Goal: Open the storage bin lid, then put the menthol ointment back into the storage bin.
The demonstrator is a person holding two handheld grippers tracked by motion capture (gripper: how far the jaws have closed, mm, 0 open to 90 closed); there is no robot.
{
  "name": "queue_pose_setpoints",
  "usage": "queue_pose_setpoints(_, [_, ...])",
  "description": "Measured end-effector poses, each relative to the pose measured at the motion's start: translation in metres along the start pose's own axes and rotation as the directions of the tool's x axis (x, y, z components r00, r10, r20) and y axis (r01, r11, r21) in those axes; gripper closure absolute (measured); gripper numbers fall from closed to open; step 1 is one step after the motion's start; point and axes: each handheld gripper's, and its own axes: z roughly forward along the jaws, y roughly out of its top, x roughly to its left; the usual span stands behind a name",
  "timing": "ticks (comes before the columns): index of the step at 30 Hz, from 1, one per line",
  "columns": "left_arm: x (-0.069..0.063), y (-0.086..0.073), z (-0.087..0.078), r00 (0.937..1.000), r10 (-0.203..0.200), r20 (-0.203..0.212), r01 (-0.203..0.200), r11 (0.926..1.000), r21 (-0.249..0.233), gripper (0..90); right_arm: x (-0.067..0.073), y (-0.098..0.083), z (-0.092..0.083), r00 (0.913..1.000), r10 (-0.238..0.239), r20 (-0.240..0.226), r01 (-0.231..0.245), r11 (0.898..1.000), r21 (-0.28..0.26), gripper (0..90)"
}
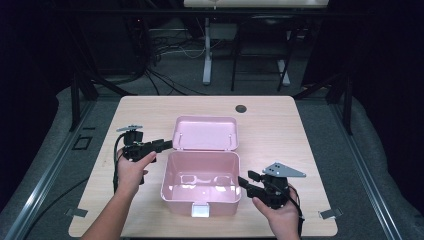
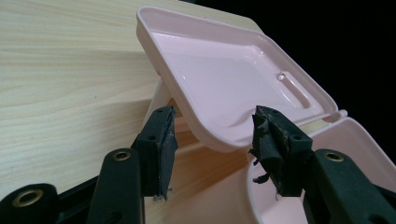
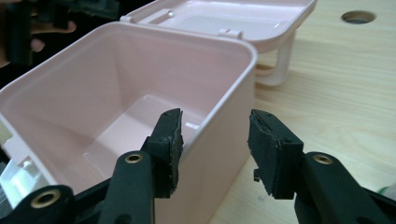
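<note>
Pink box (image 1: 201, 184) sits mid-desk (image 1: 280, 125), lid (image 1: 205, 133) flipped fully back and resting on its handle behind the body, interior empty as far as I can see, white latch (image 1: 200, 210) on the near wall. Left gripper (image 1: 162, 145) is at the lid's left edge, fingers (image 2: 161, 149) spread wide with the lid rim between them but no pad contact. Right gripper (image 1: 244, 182) straddles the box's right wall, fingers (image 3: 271, 149) apart, one inside, one outside, not pressing as far as the right gripper view shows. My read: lid just got opened, or is about to be closed. If closing: clamp right on the wall first so the light box doesn't skate, then pinch the lid rim near its corner with the left and swing it along the hinge arc, don't drag it forward. Pull the right inner finger out before the lid lands or it gets trapped.
</note>
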Motion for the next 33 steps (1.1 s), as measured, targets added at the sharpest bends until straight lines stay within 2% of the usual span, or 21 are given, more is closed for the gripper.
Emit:
queue_pose_setpoints(4, [0.0,-0.008,-0.008,0.9996,0.027,-0.01,-0.027,0.9995,-0.016,50.3,-0.007,0.006,-0.005,0.9987,-0.019,0.047,0.02,1.0,-0.013,52.8])
queue_pose_setpoints(6, [0.001,-0.013,-0.012,0.9984,0.05,-0.027,-0.05,0.9986,-0.015,50.6,-0.01,0.01,-0.011,0.9995,-0.006,0.032,0.007,0.998,-0.058,51.4])
queue_pose_setpoints(10, [0.002,-0.021,-0.018,0.9976,0.063,-0.03,-0.063,0.9977,-0.024,50.7,-0.017,0.02,-0.018,0.9973,-0.019,0.071,0.023,0.998,-0.055,50.5])
queue_pose_setpoints(16, [0.003,-0.021,-0.028,0.9921,0.114,-0.051,-0.115,0.9933,-0.014,50.7,-0.028,0.033,-0.016,0.9885,-0.059,0.139,0.054,0.998,0.037,50.0])
queue_pose_setpoints(20, [0.003,-0.023,-0.034,0.9889,0.138,-0.054,-0.139,0.9903,-0.005,50.7,-0.035,0.039,-0.007,0.9826,-0.096,0.159,0.076,0.989,0.123,48.3])
queue_pose_setpoints(24, [0.003,-0.025,-0.041,0.9843,0.164,-0.066,-0.165,0.9863,-0.009,50.7,-0.041,0.044,0.0,0.9783,-0.109,0.176,0.079,0.983,0.168,47.4])
queue_pose_setpoints(27, [0.003,-0.025,-0.045,0.9835,0.165,-0.074,-0.167,0.9859,-0.014,50.6,-0.043,0.048,0.002,0.9755,-0.117,0.186,0.077,0.975,0.209,47.3])
queue_pose_setpoints(29, [0.005,-0.025,-0.047,0.9826,0.167,-0.081,-0.169,0.9855,-0.015,50.6,-0.045,0.052,0.005,0.9764,-0.121,0.179,0.073,0.964,0.254,47.3])
queue_pose_setpoints(33, [0.005,-0.025,-0.049,0.9821,0.169,-0.083,-0.171,0.9849,-0.023,50.6,-0.052,0.059,0.009,0.9666,-0.154,0.205,0.084,0.946,0.314,46.0])
